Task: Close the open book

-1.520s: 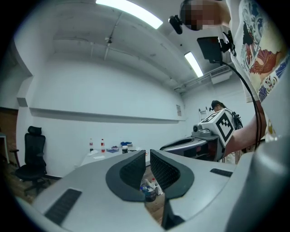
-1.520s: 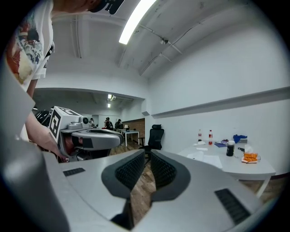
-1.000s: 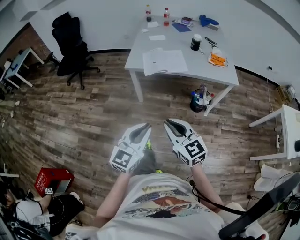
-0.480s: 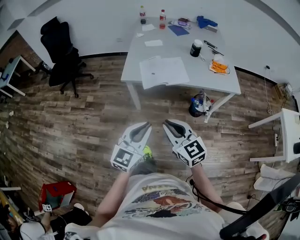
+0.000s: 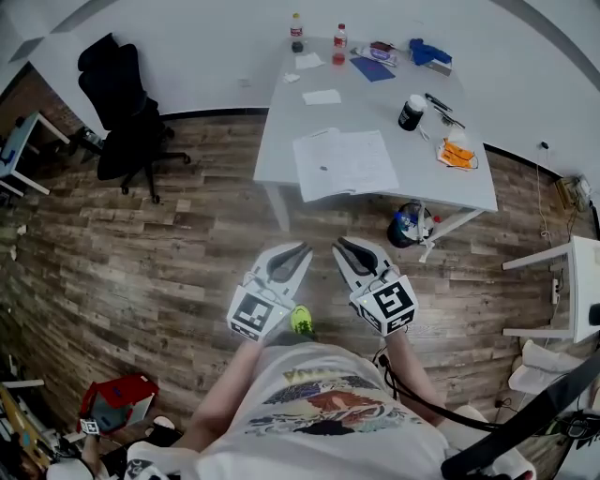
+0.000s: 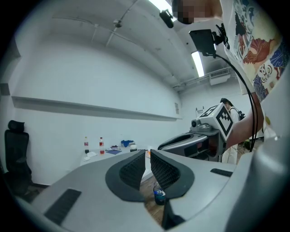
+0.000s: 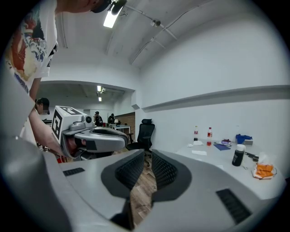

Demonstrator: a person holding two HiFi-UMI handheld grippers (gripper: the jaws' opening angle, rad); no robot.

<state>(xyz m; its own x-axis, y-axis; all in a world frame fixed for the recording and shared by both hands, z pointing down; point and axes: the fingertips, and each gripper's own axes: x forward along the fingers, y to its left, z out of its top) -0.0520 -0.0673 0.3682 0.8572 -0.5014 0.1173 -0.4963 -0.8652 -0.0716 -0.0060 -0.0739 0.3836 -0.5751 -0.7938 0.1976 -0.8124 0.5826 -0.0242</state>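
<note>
The open book (image 5: 344,164) lies flat with white pages up on the near part of the white table (image 5: 464,187), well ahead of me. My left gripper (image 5: 301,249) and right gripper (image 5: 339,246) are held side by side over the wooden floor, pointing at the table and short of it. Both are shut with nothing between the pads. In the left gripper view the left gripper (image 6: 147,154) points at the table's far end, with the right gripper's body beside it. The right gripper view shows the right gripper (image 7: 148,154) with the table (image 7: 217,163) to its right.
On the table stand two bottles (image 5: 297,26), a black cup (image 5: 409,112), an orange packet (image 5: 457,153) and blue items (image 5: 429,52). A blue bin (image 5: 410,226) sits by the table leg. A black office chair (image 5: 122,108) stands left, a red crate (image 5: 117,401) lower left, another white table (image 5: 577,281) right.
The table and open book have come closer and sit lower in the head view as I moved toward them. Both grippers keep their side-by-side pose, still shut.
</note>
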